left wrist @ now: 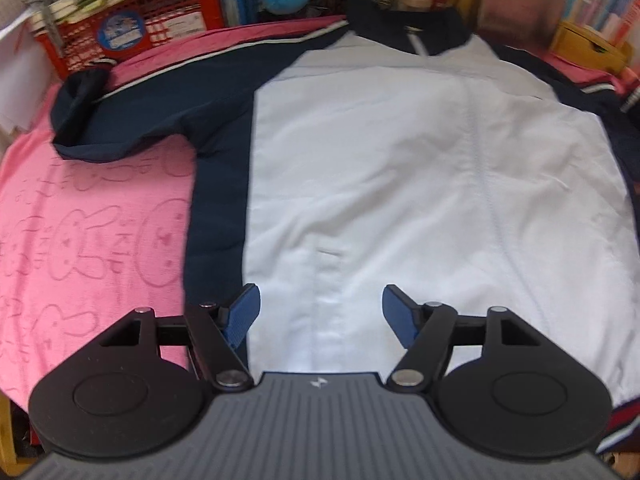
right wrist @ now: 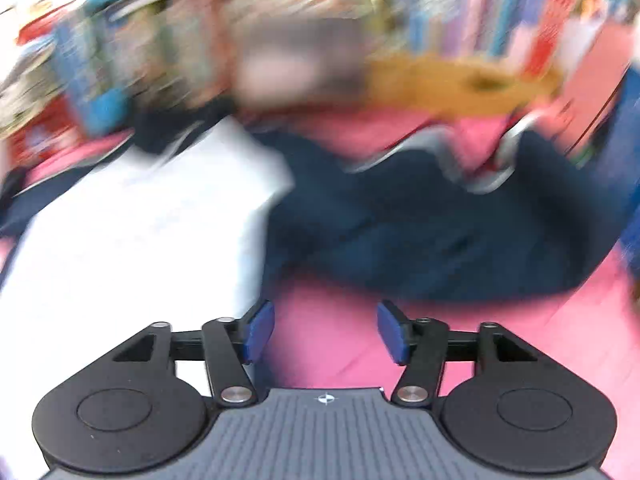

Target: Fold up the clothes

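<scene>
**Q:** Left wrist view: where does the garment lie from the jaws?

**A:** The jacket (left wrist: pixel 400 184) lies flat on the pink towel (left wrist: pixel 92 240), front up, collar at the far end. Its long axis runs straight away from my left gripper (left wrist: pixel 321 316), hem nearest me. My left jaws are spread apart and hold nothing; they hang over the white front panel near the hem, and I cannot tell whether they touch the cloth. The left sleeve (left wrist: pixel 120 116) extends out to the left, well apart from the jaws, with its cuff turned up.

**Q:** Any containers there?

**A:** A red crate (left wrist: pixel 168 12) stands beyond the towel, stacked with papers and booklets. A yellow box (left wrist: pixel 588 46) sits at far right; its contents are not visible.

**Q:** Right wrist view?

**A:** Heavily blurred. My right gripper (right wrist: pixel 326 330) is released and empty, over bare pink towel (right wrist: pixel 328 340). The navy right sleeve (right wrist: pixel 440 232) lies just ahead and to the right; the white panel (right wrist: pixel 140 240) lies ahead to the left.

**Q:** Which arm is nearer each sleeve?

**A:** I judge that each gripper serves its own side; the right one is closer to its sleeve and is likely placed to fold it inward first.
</scene>
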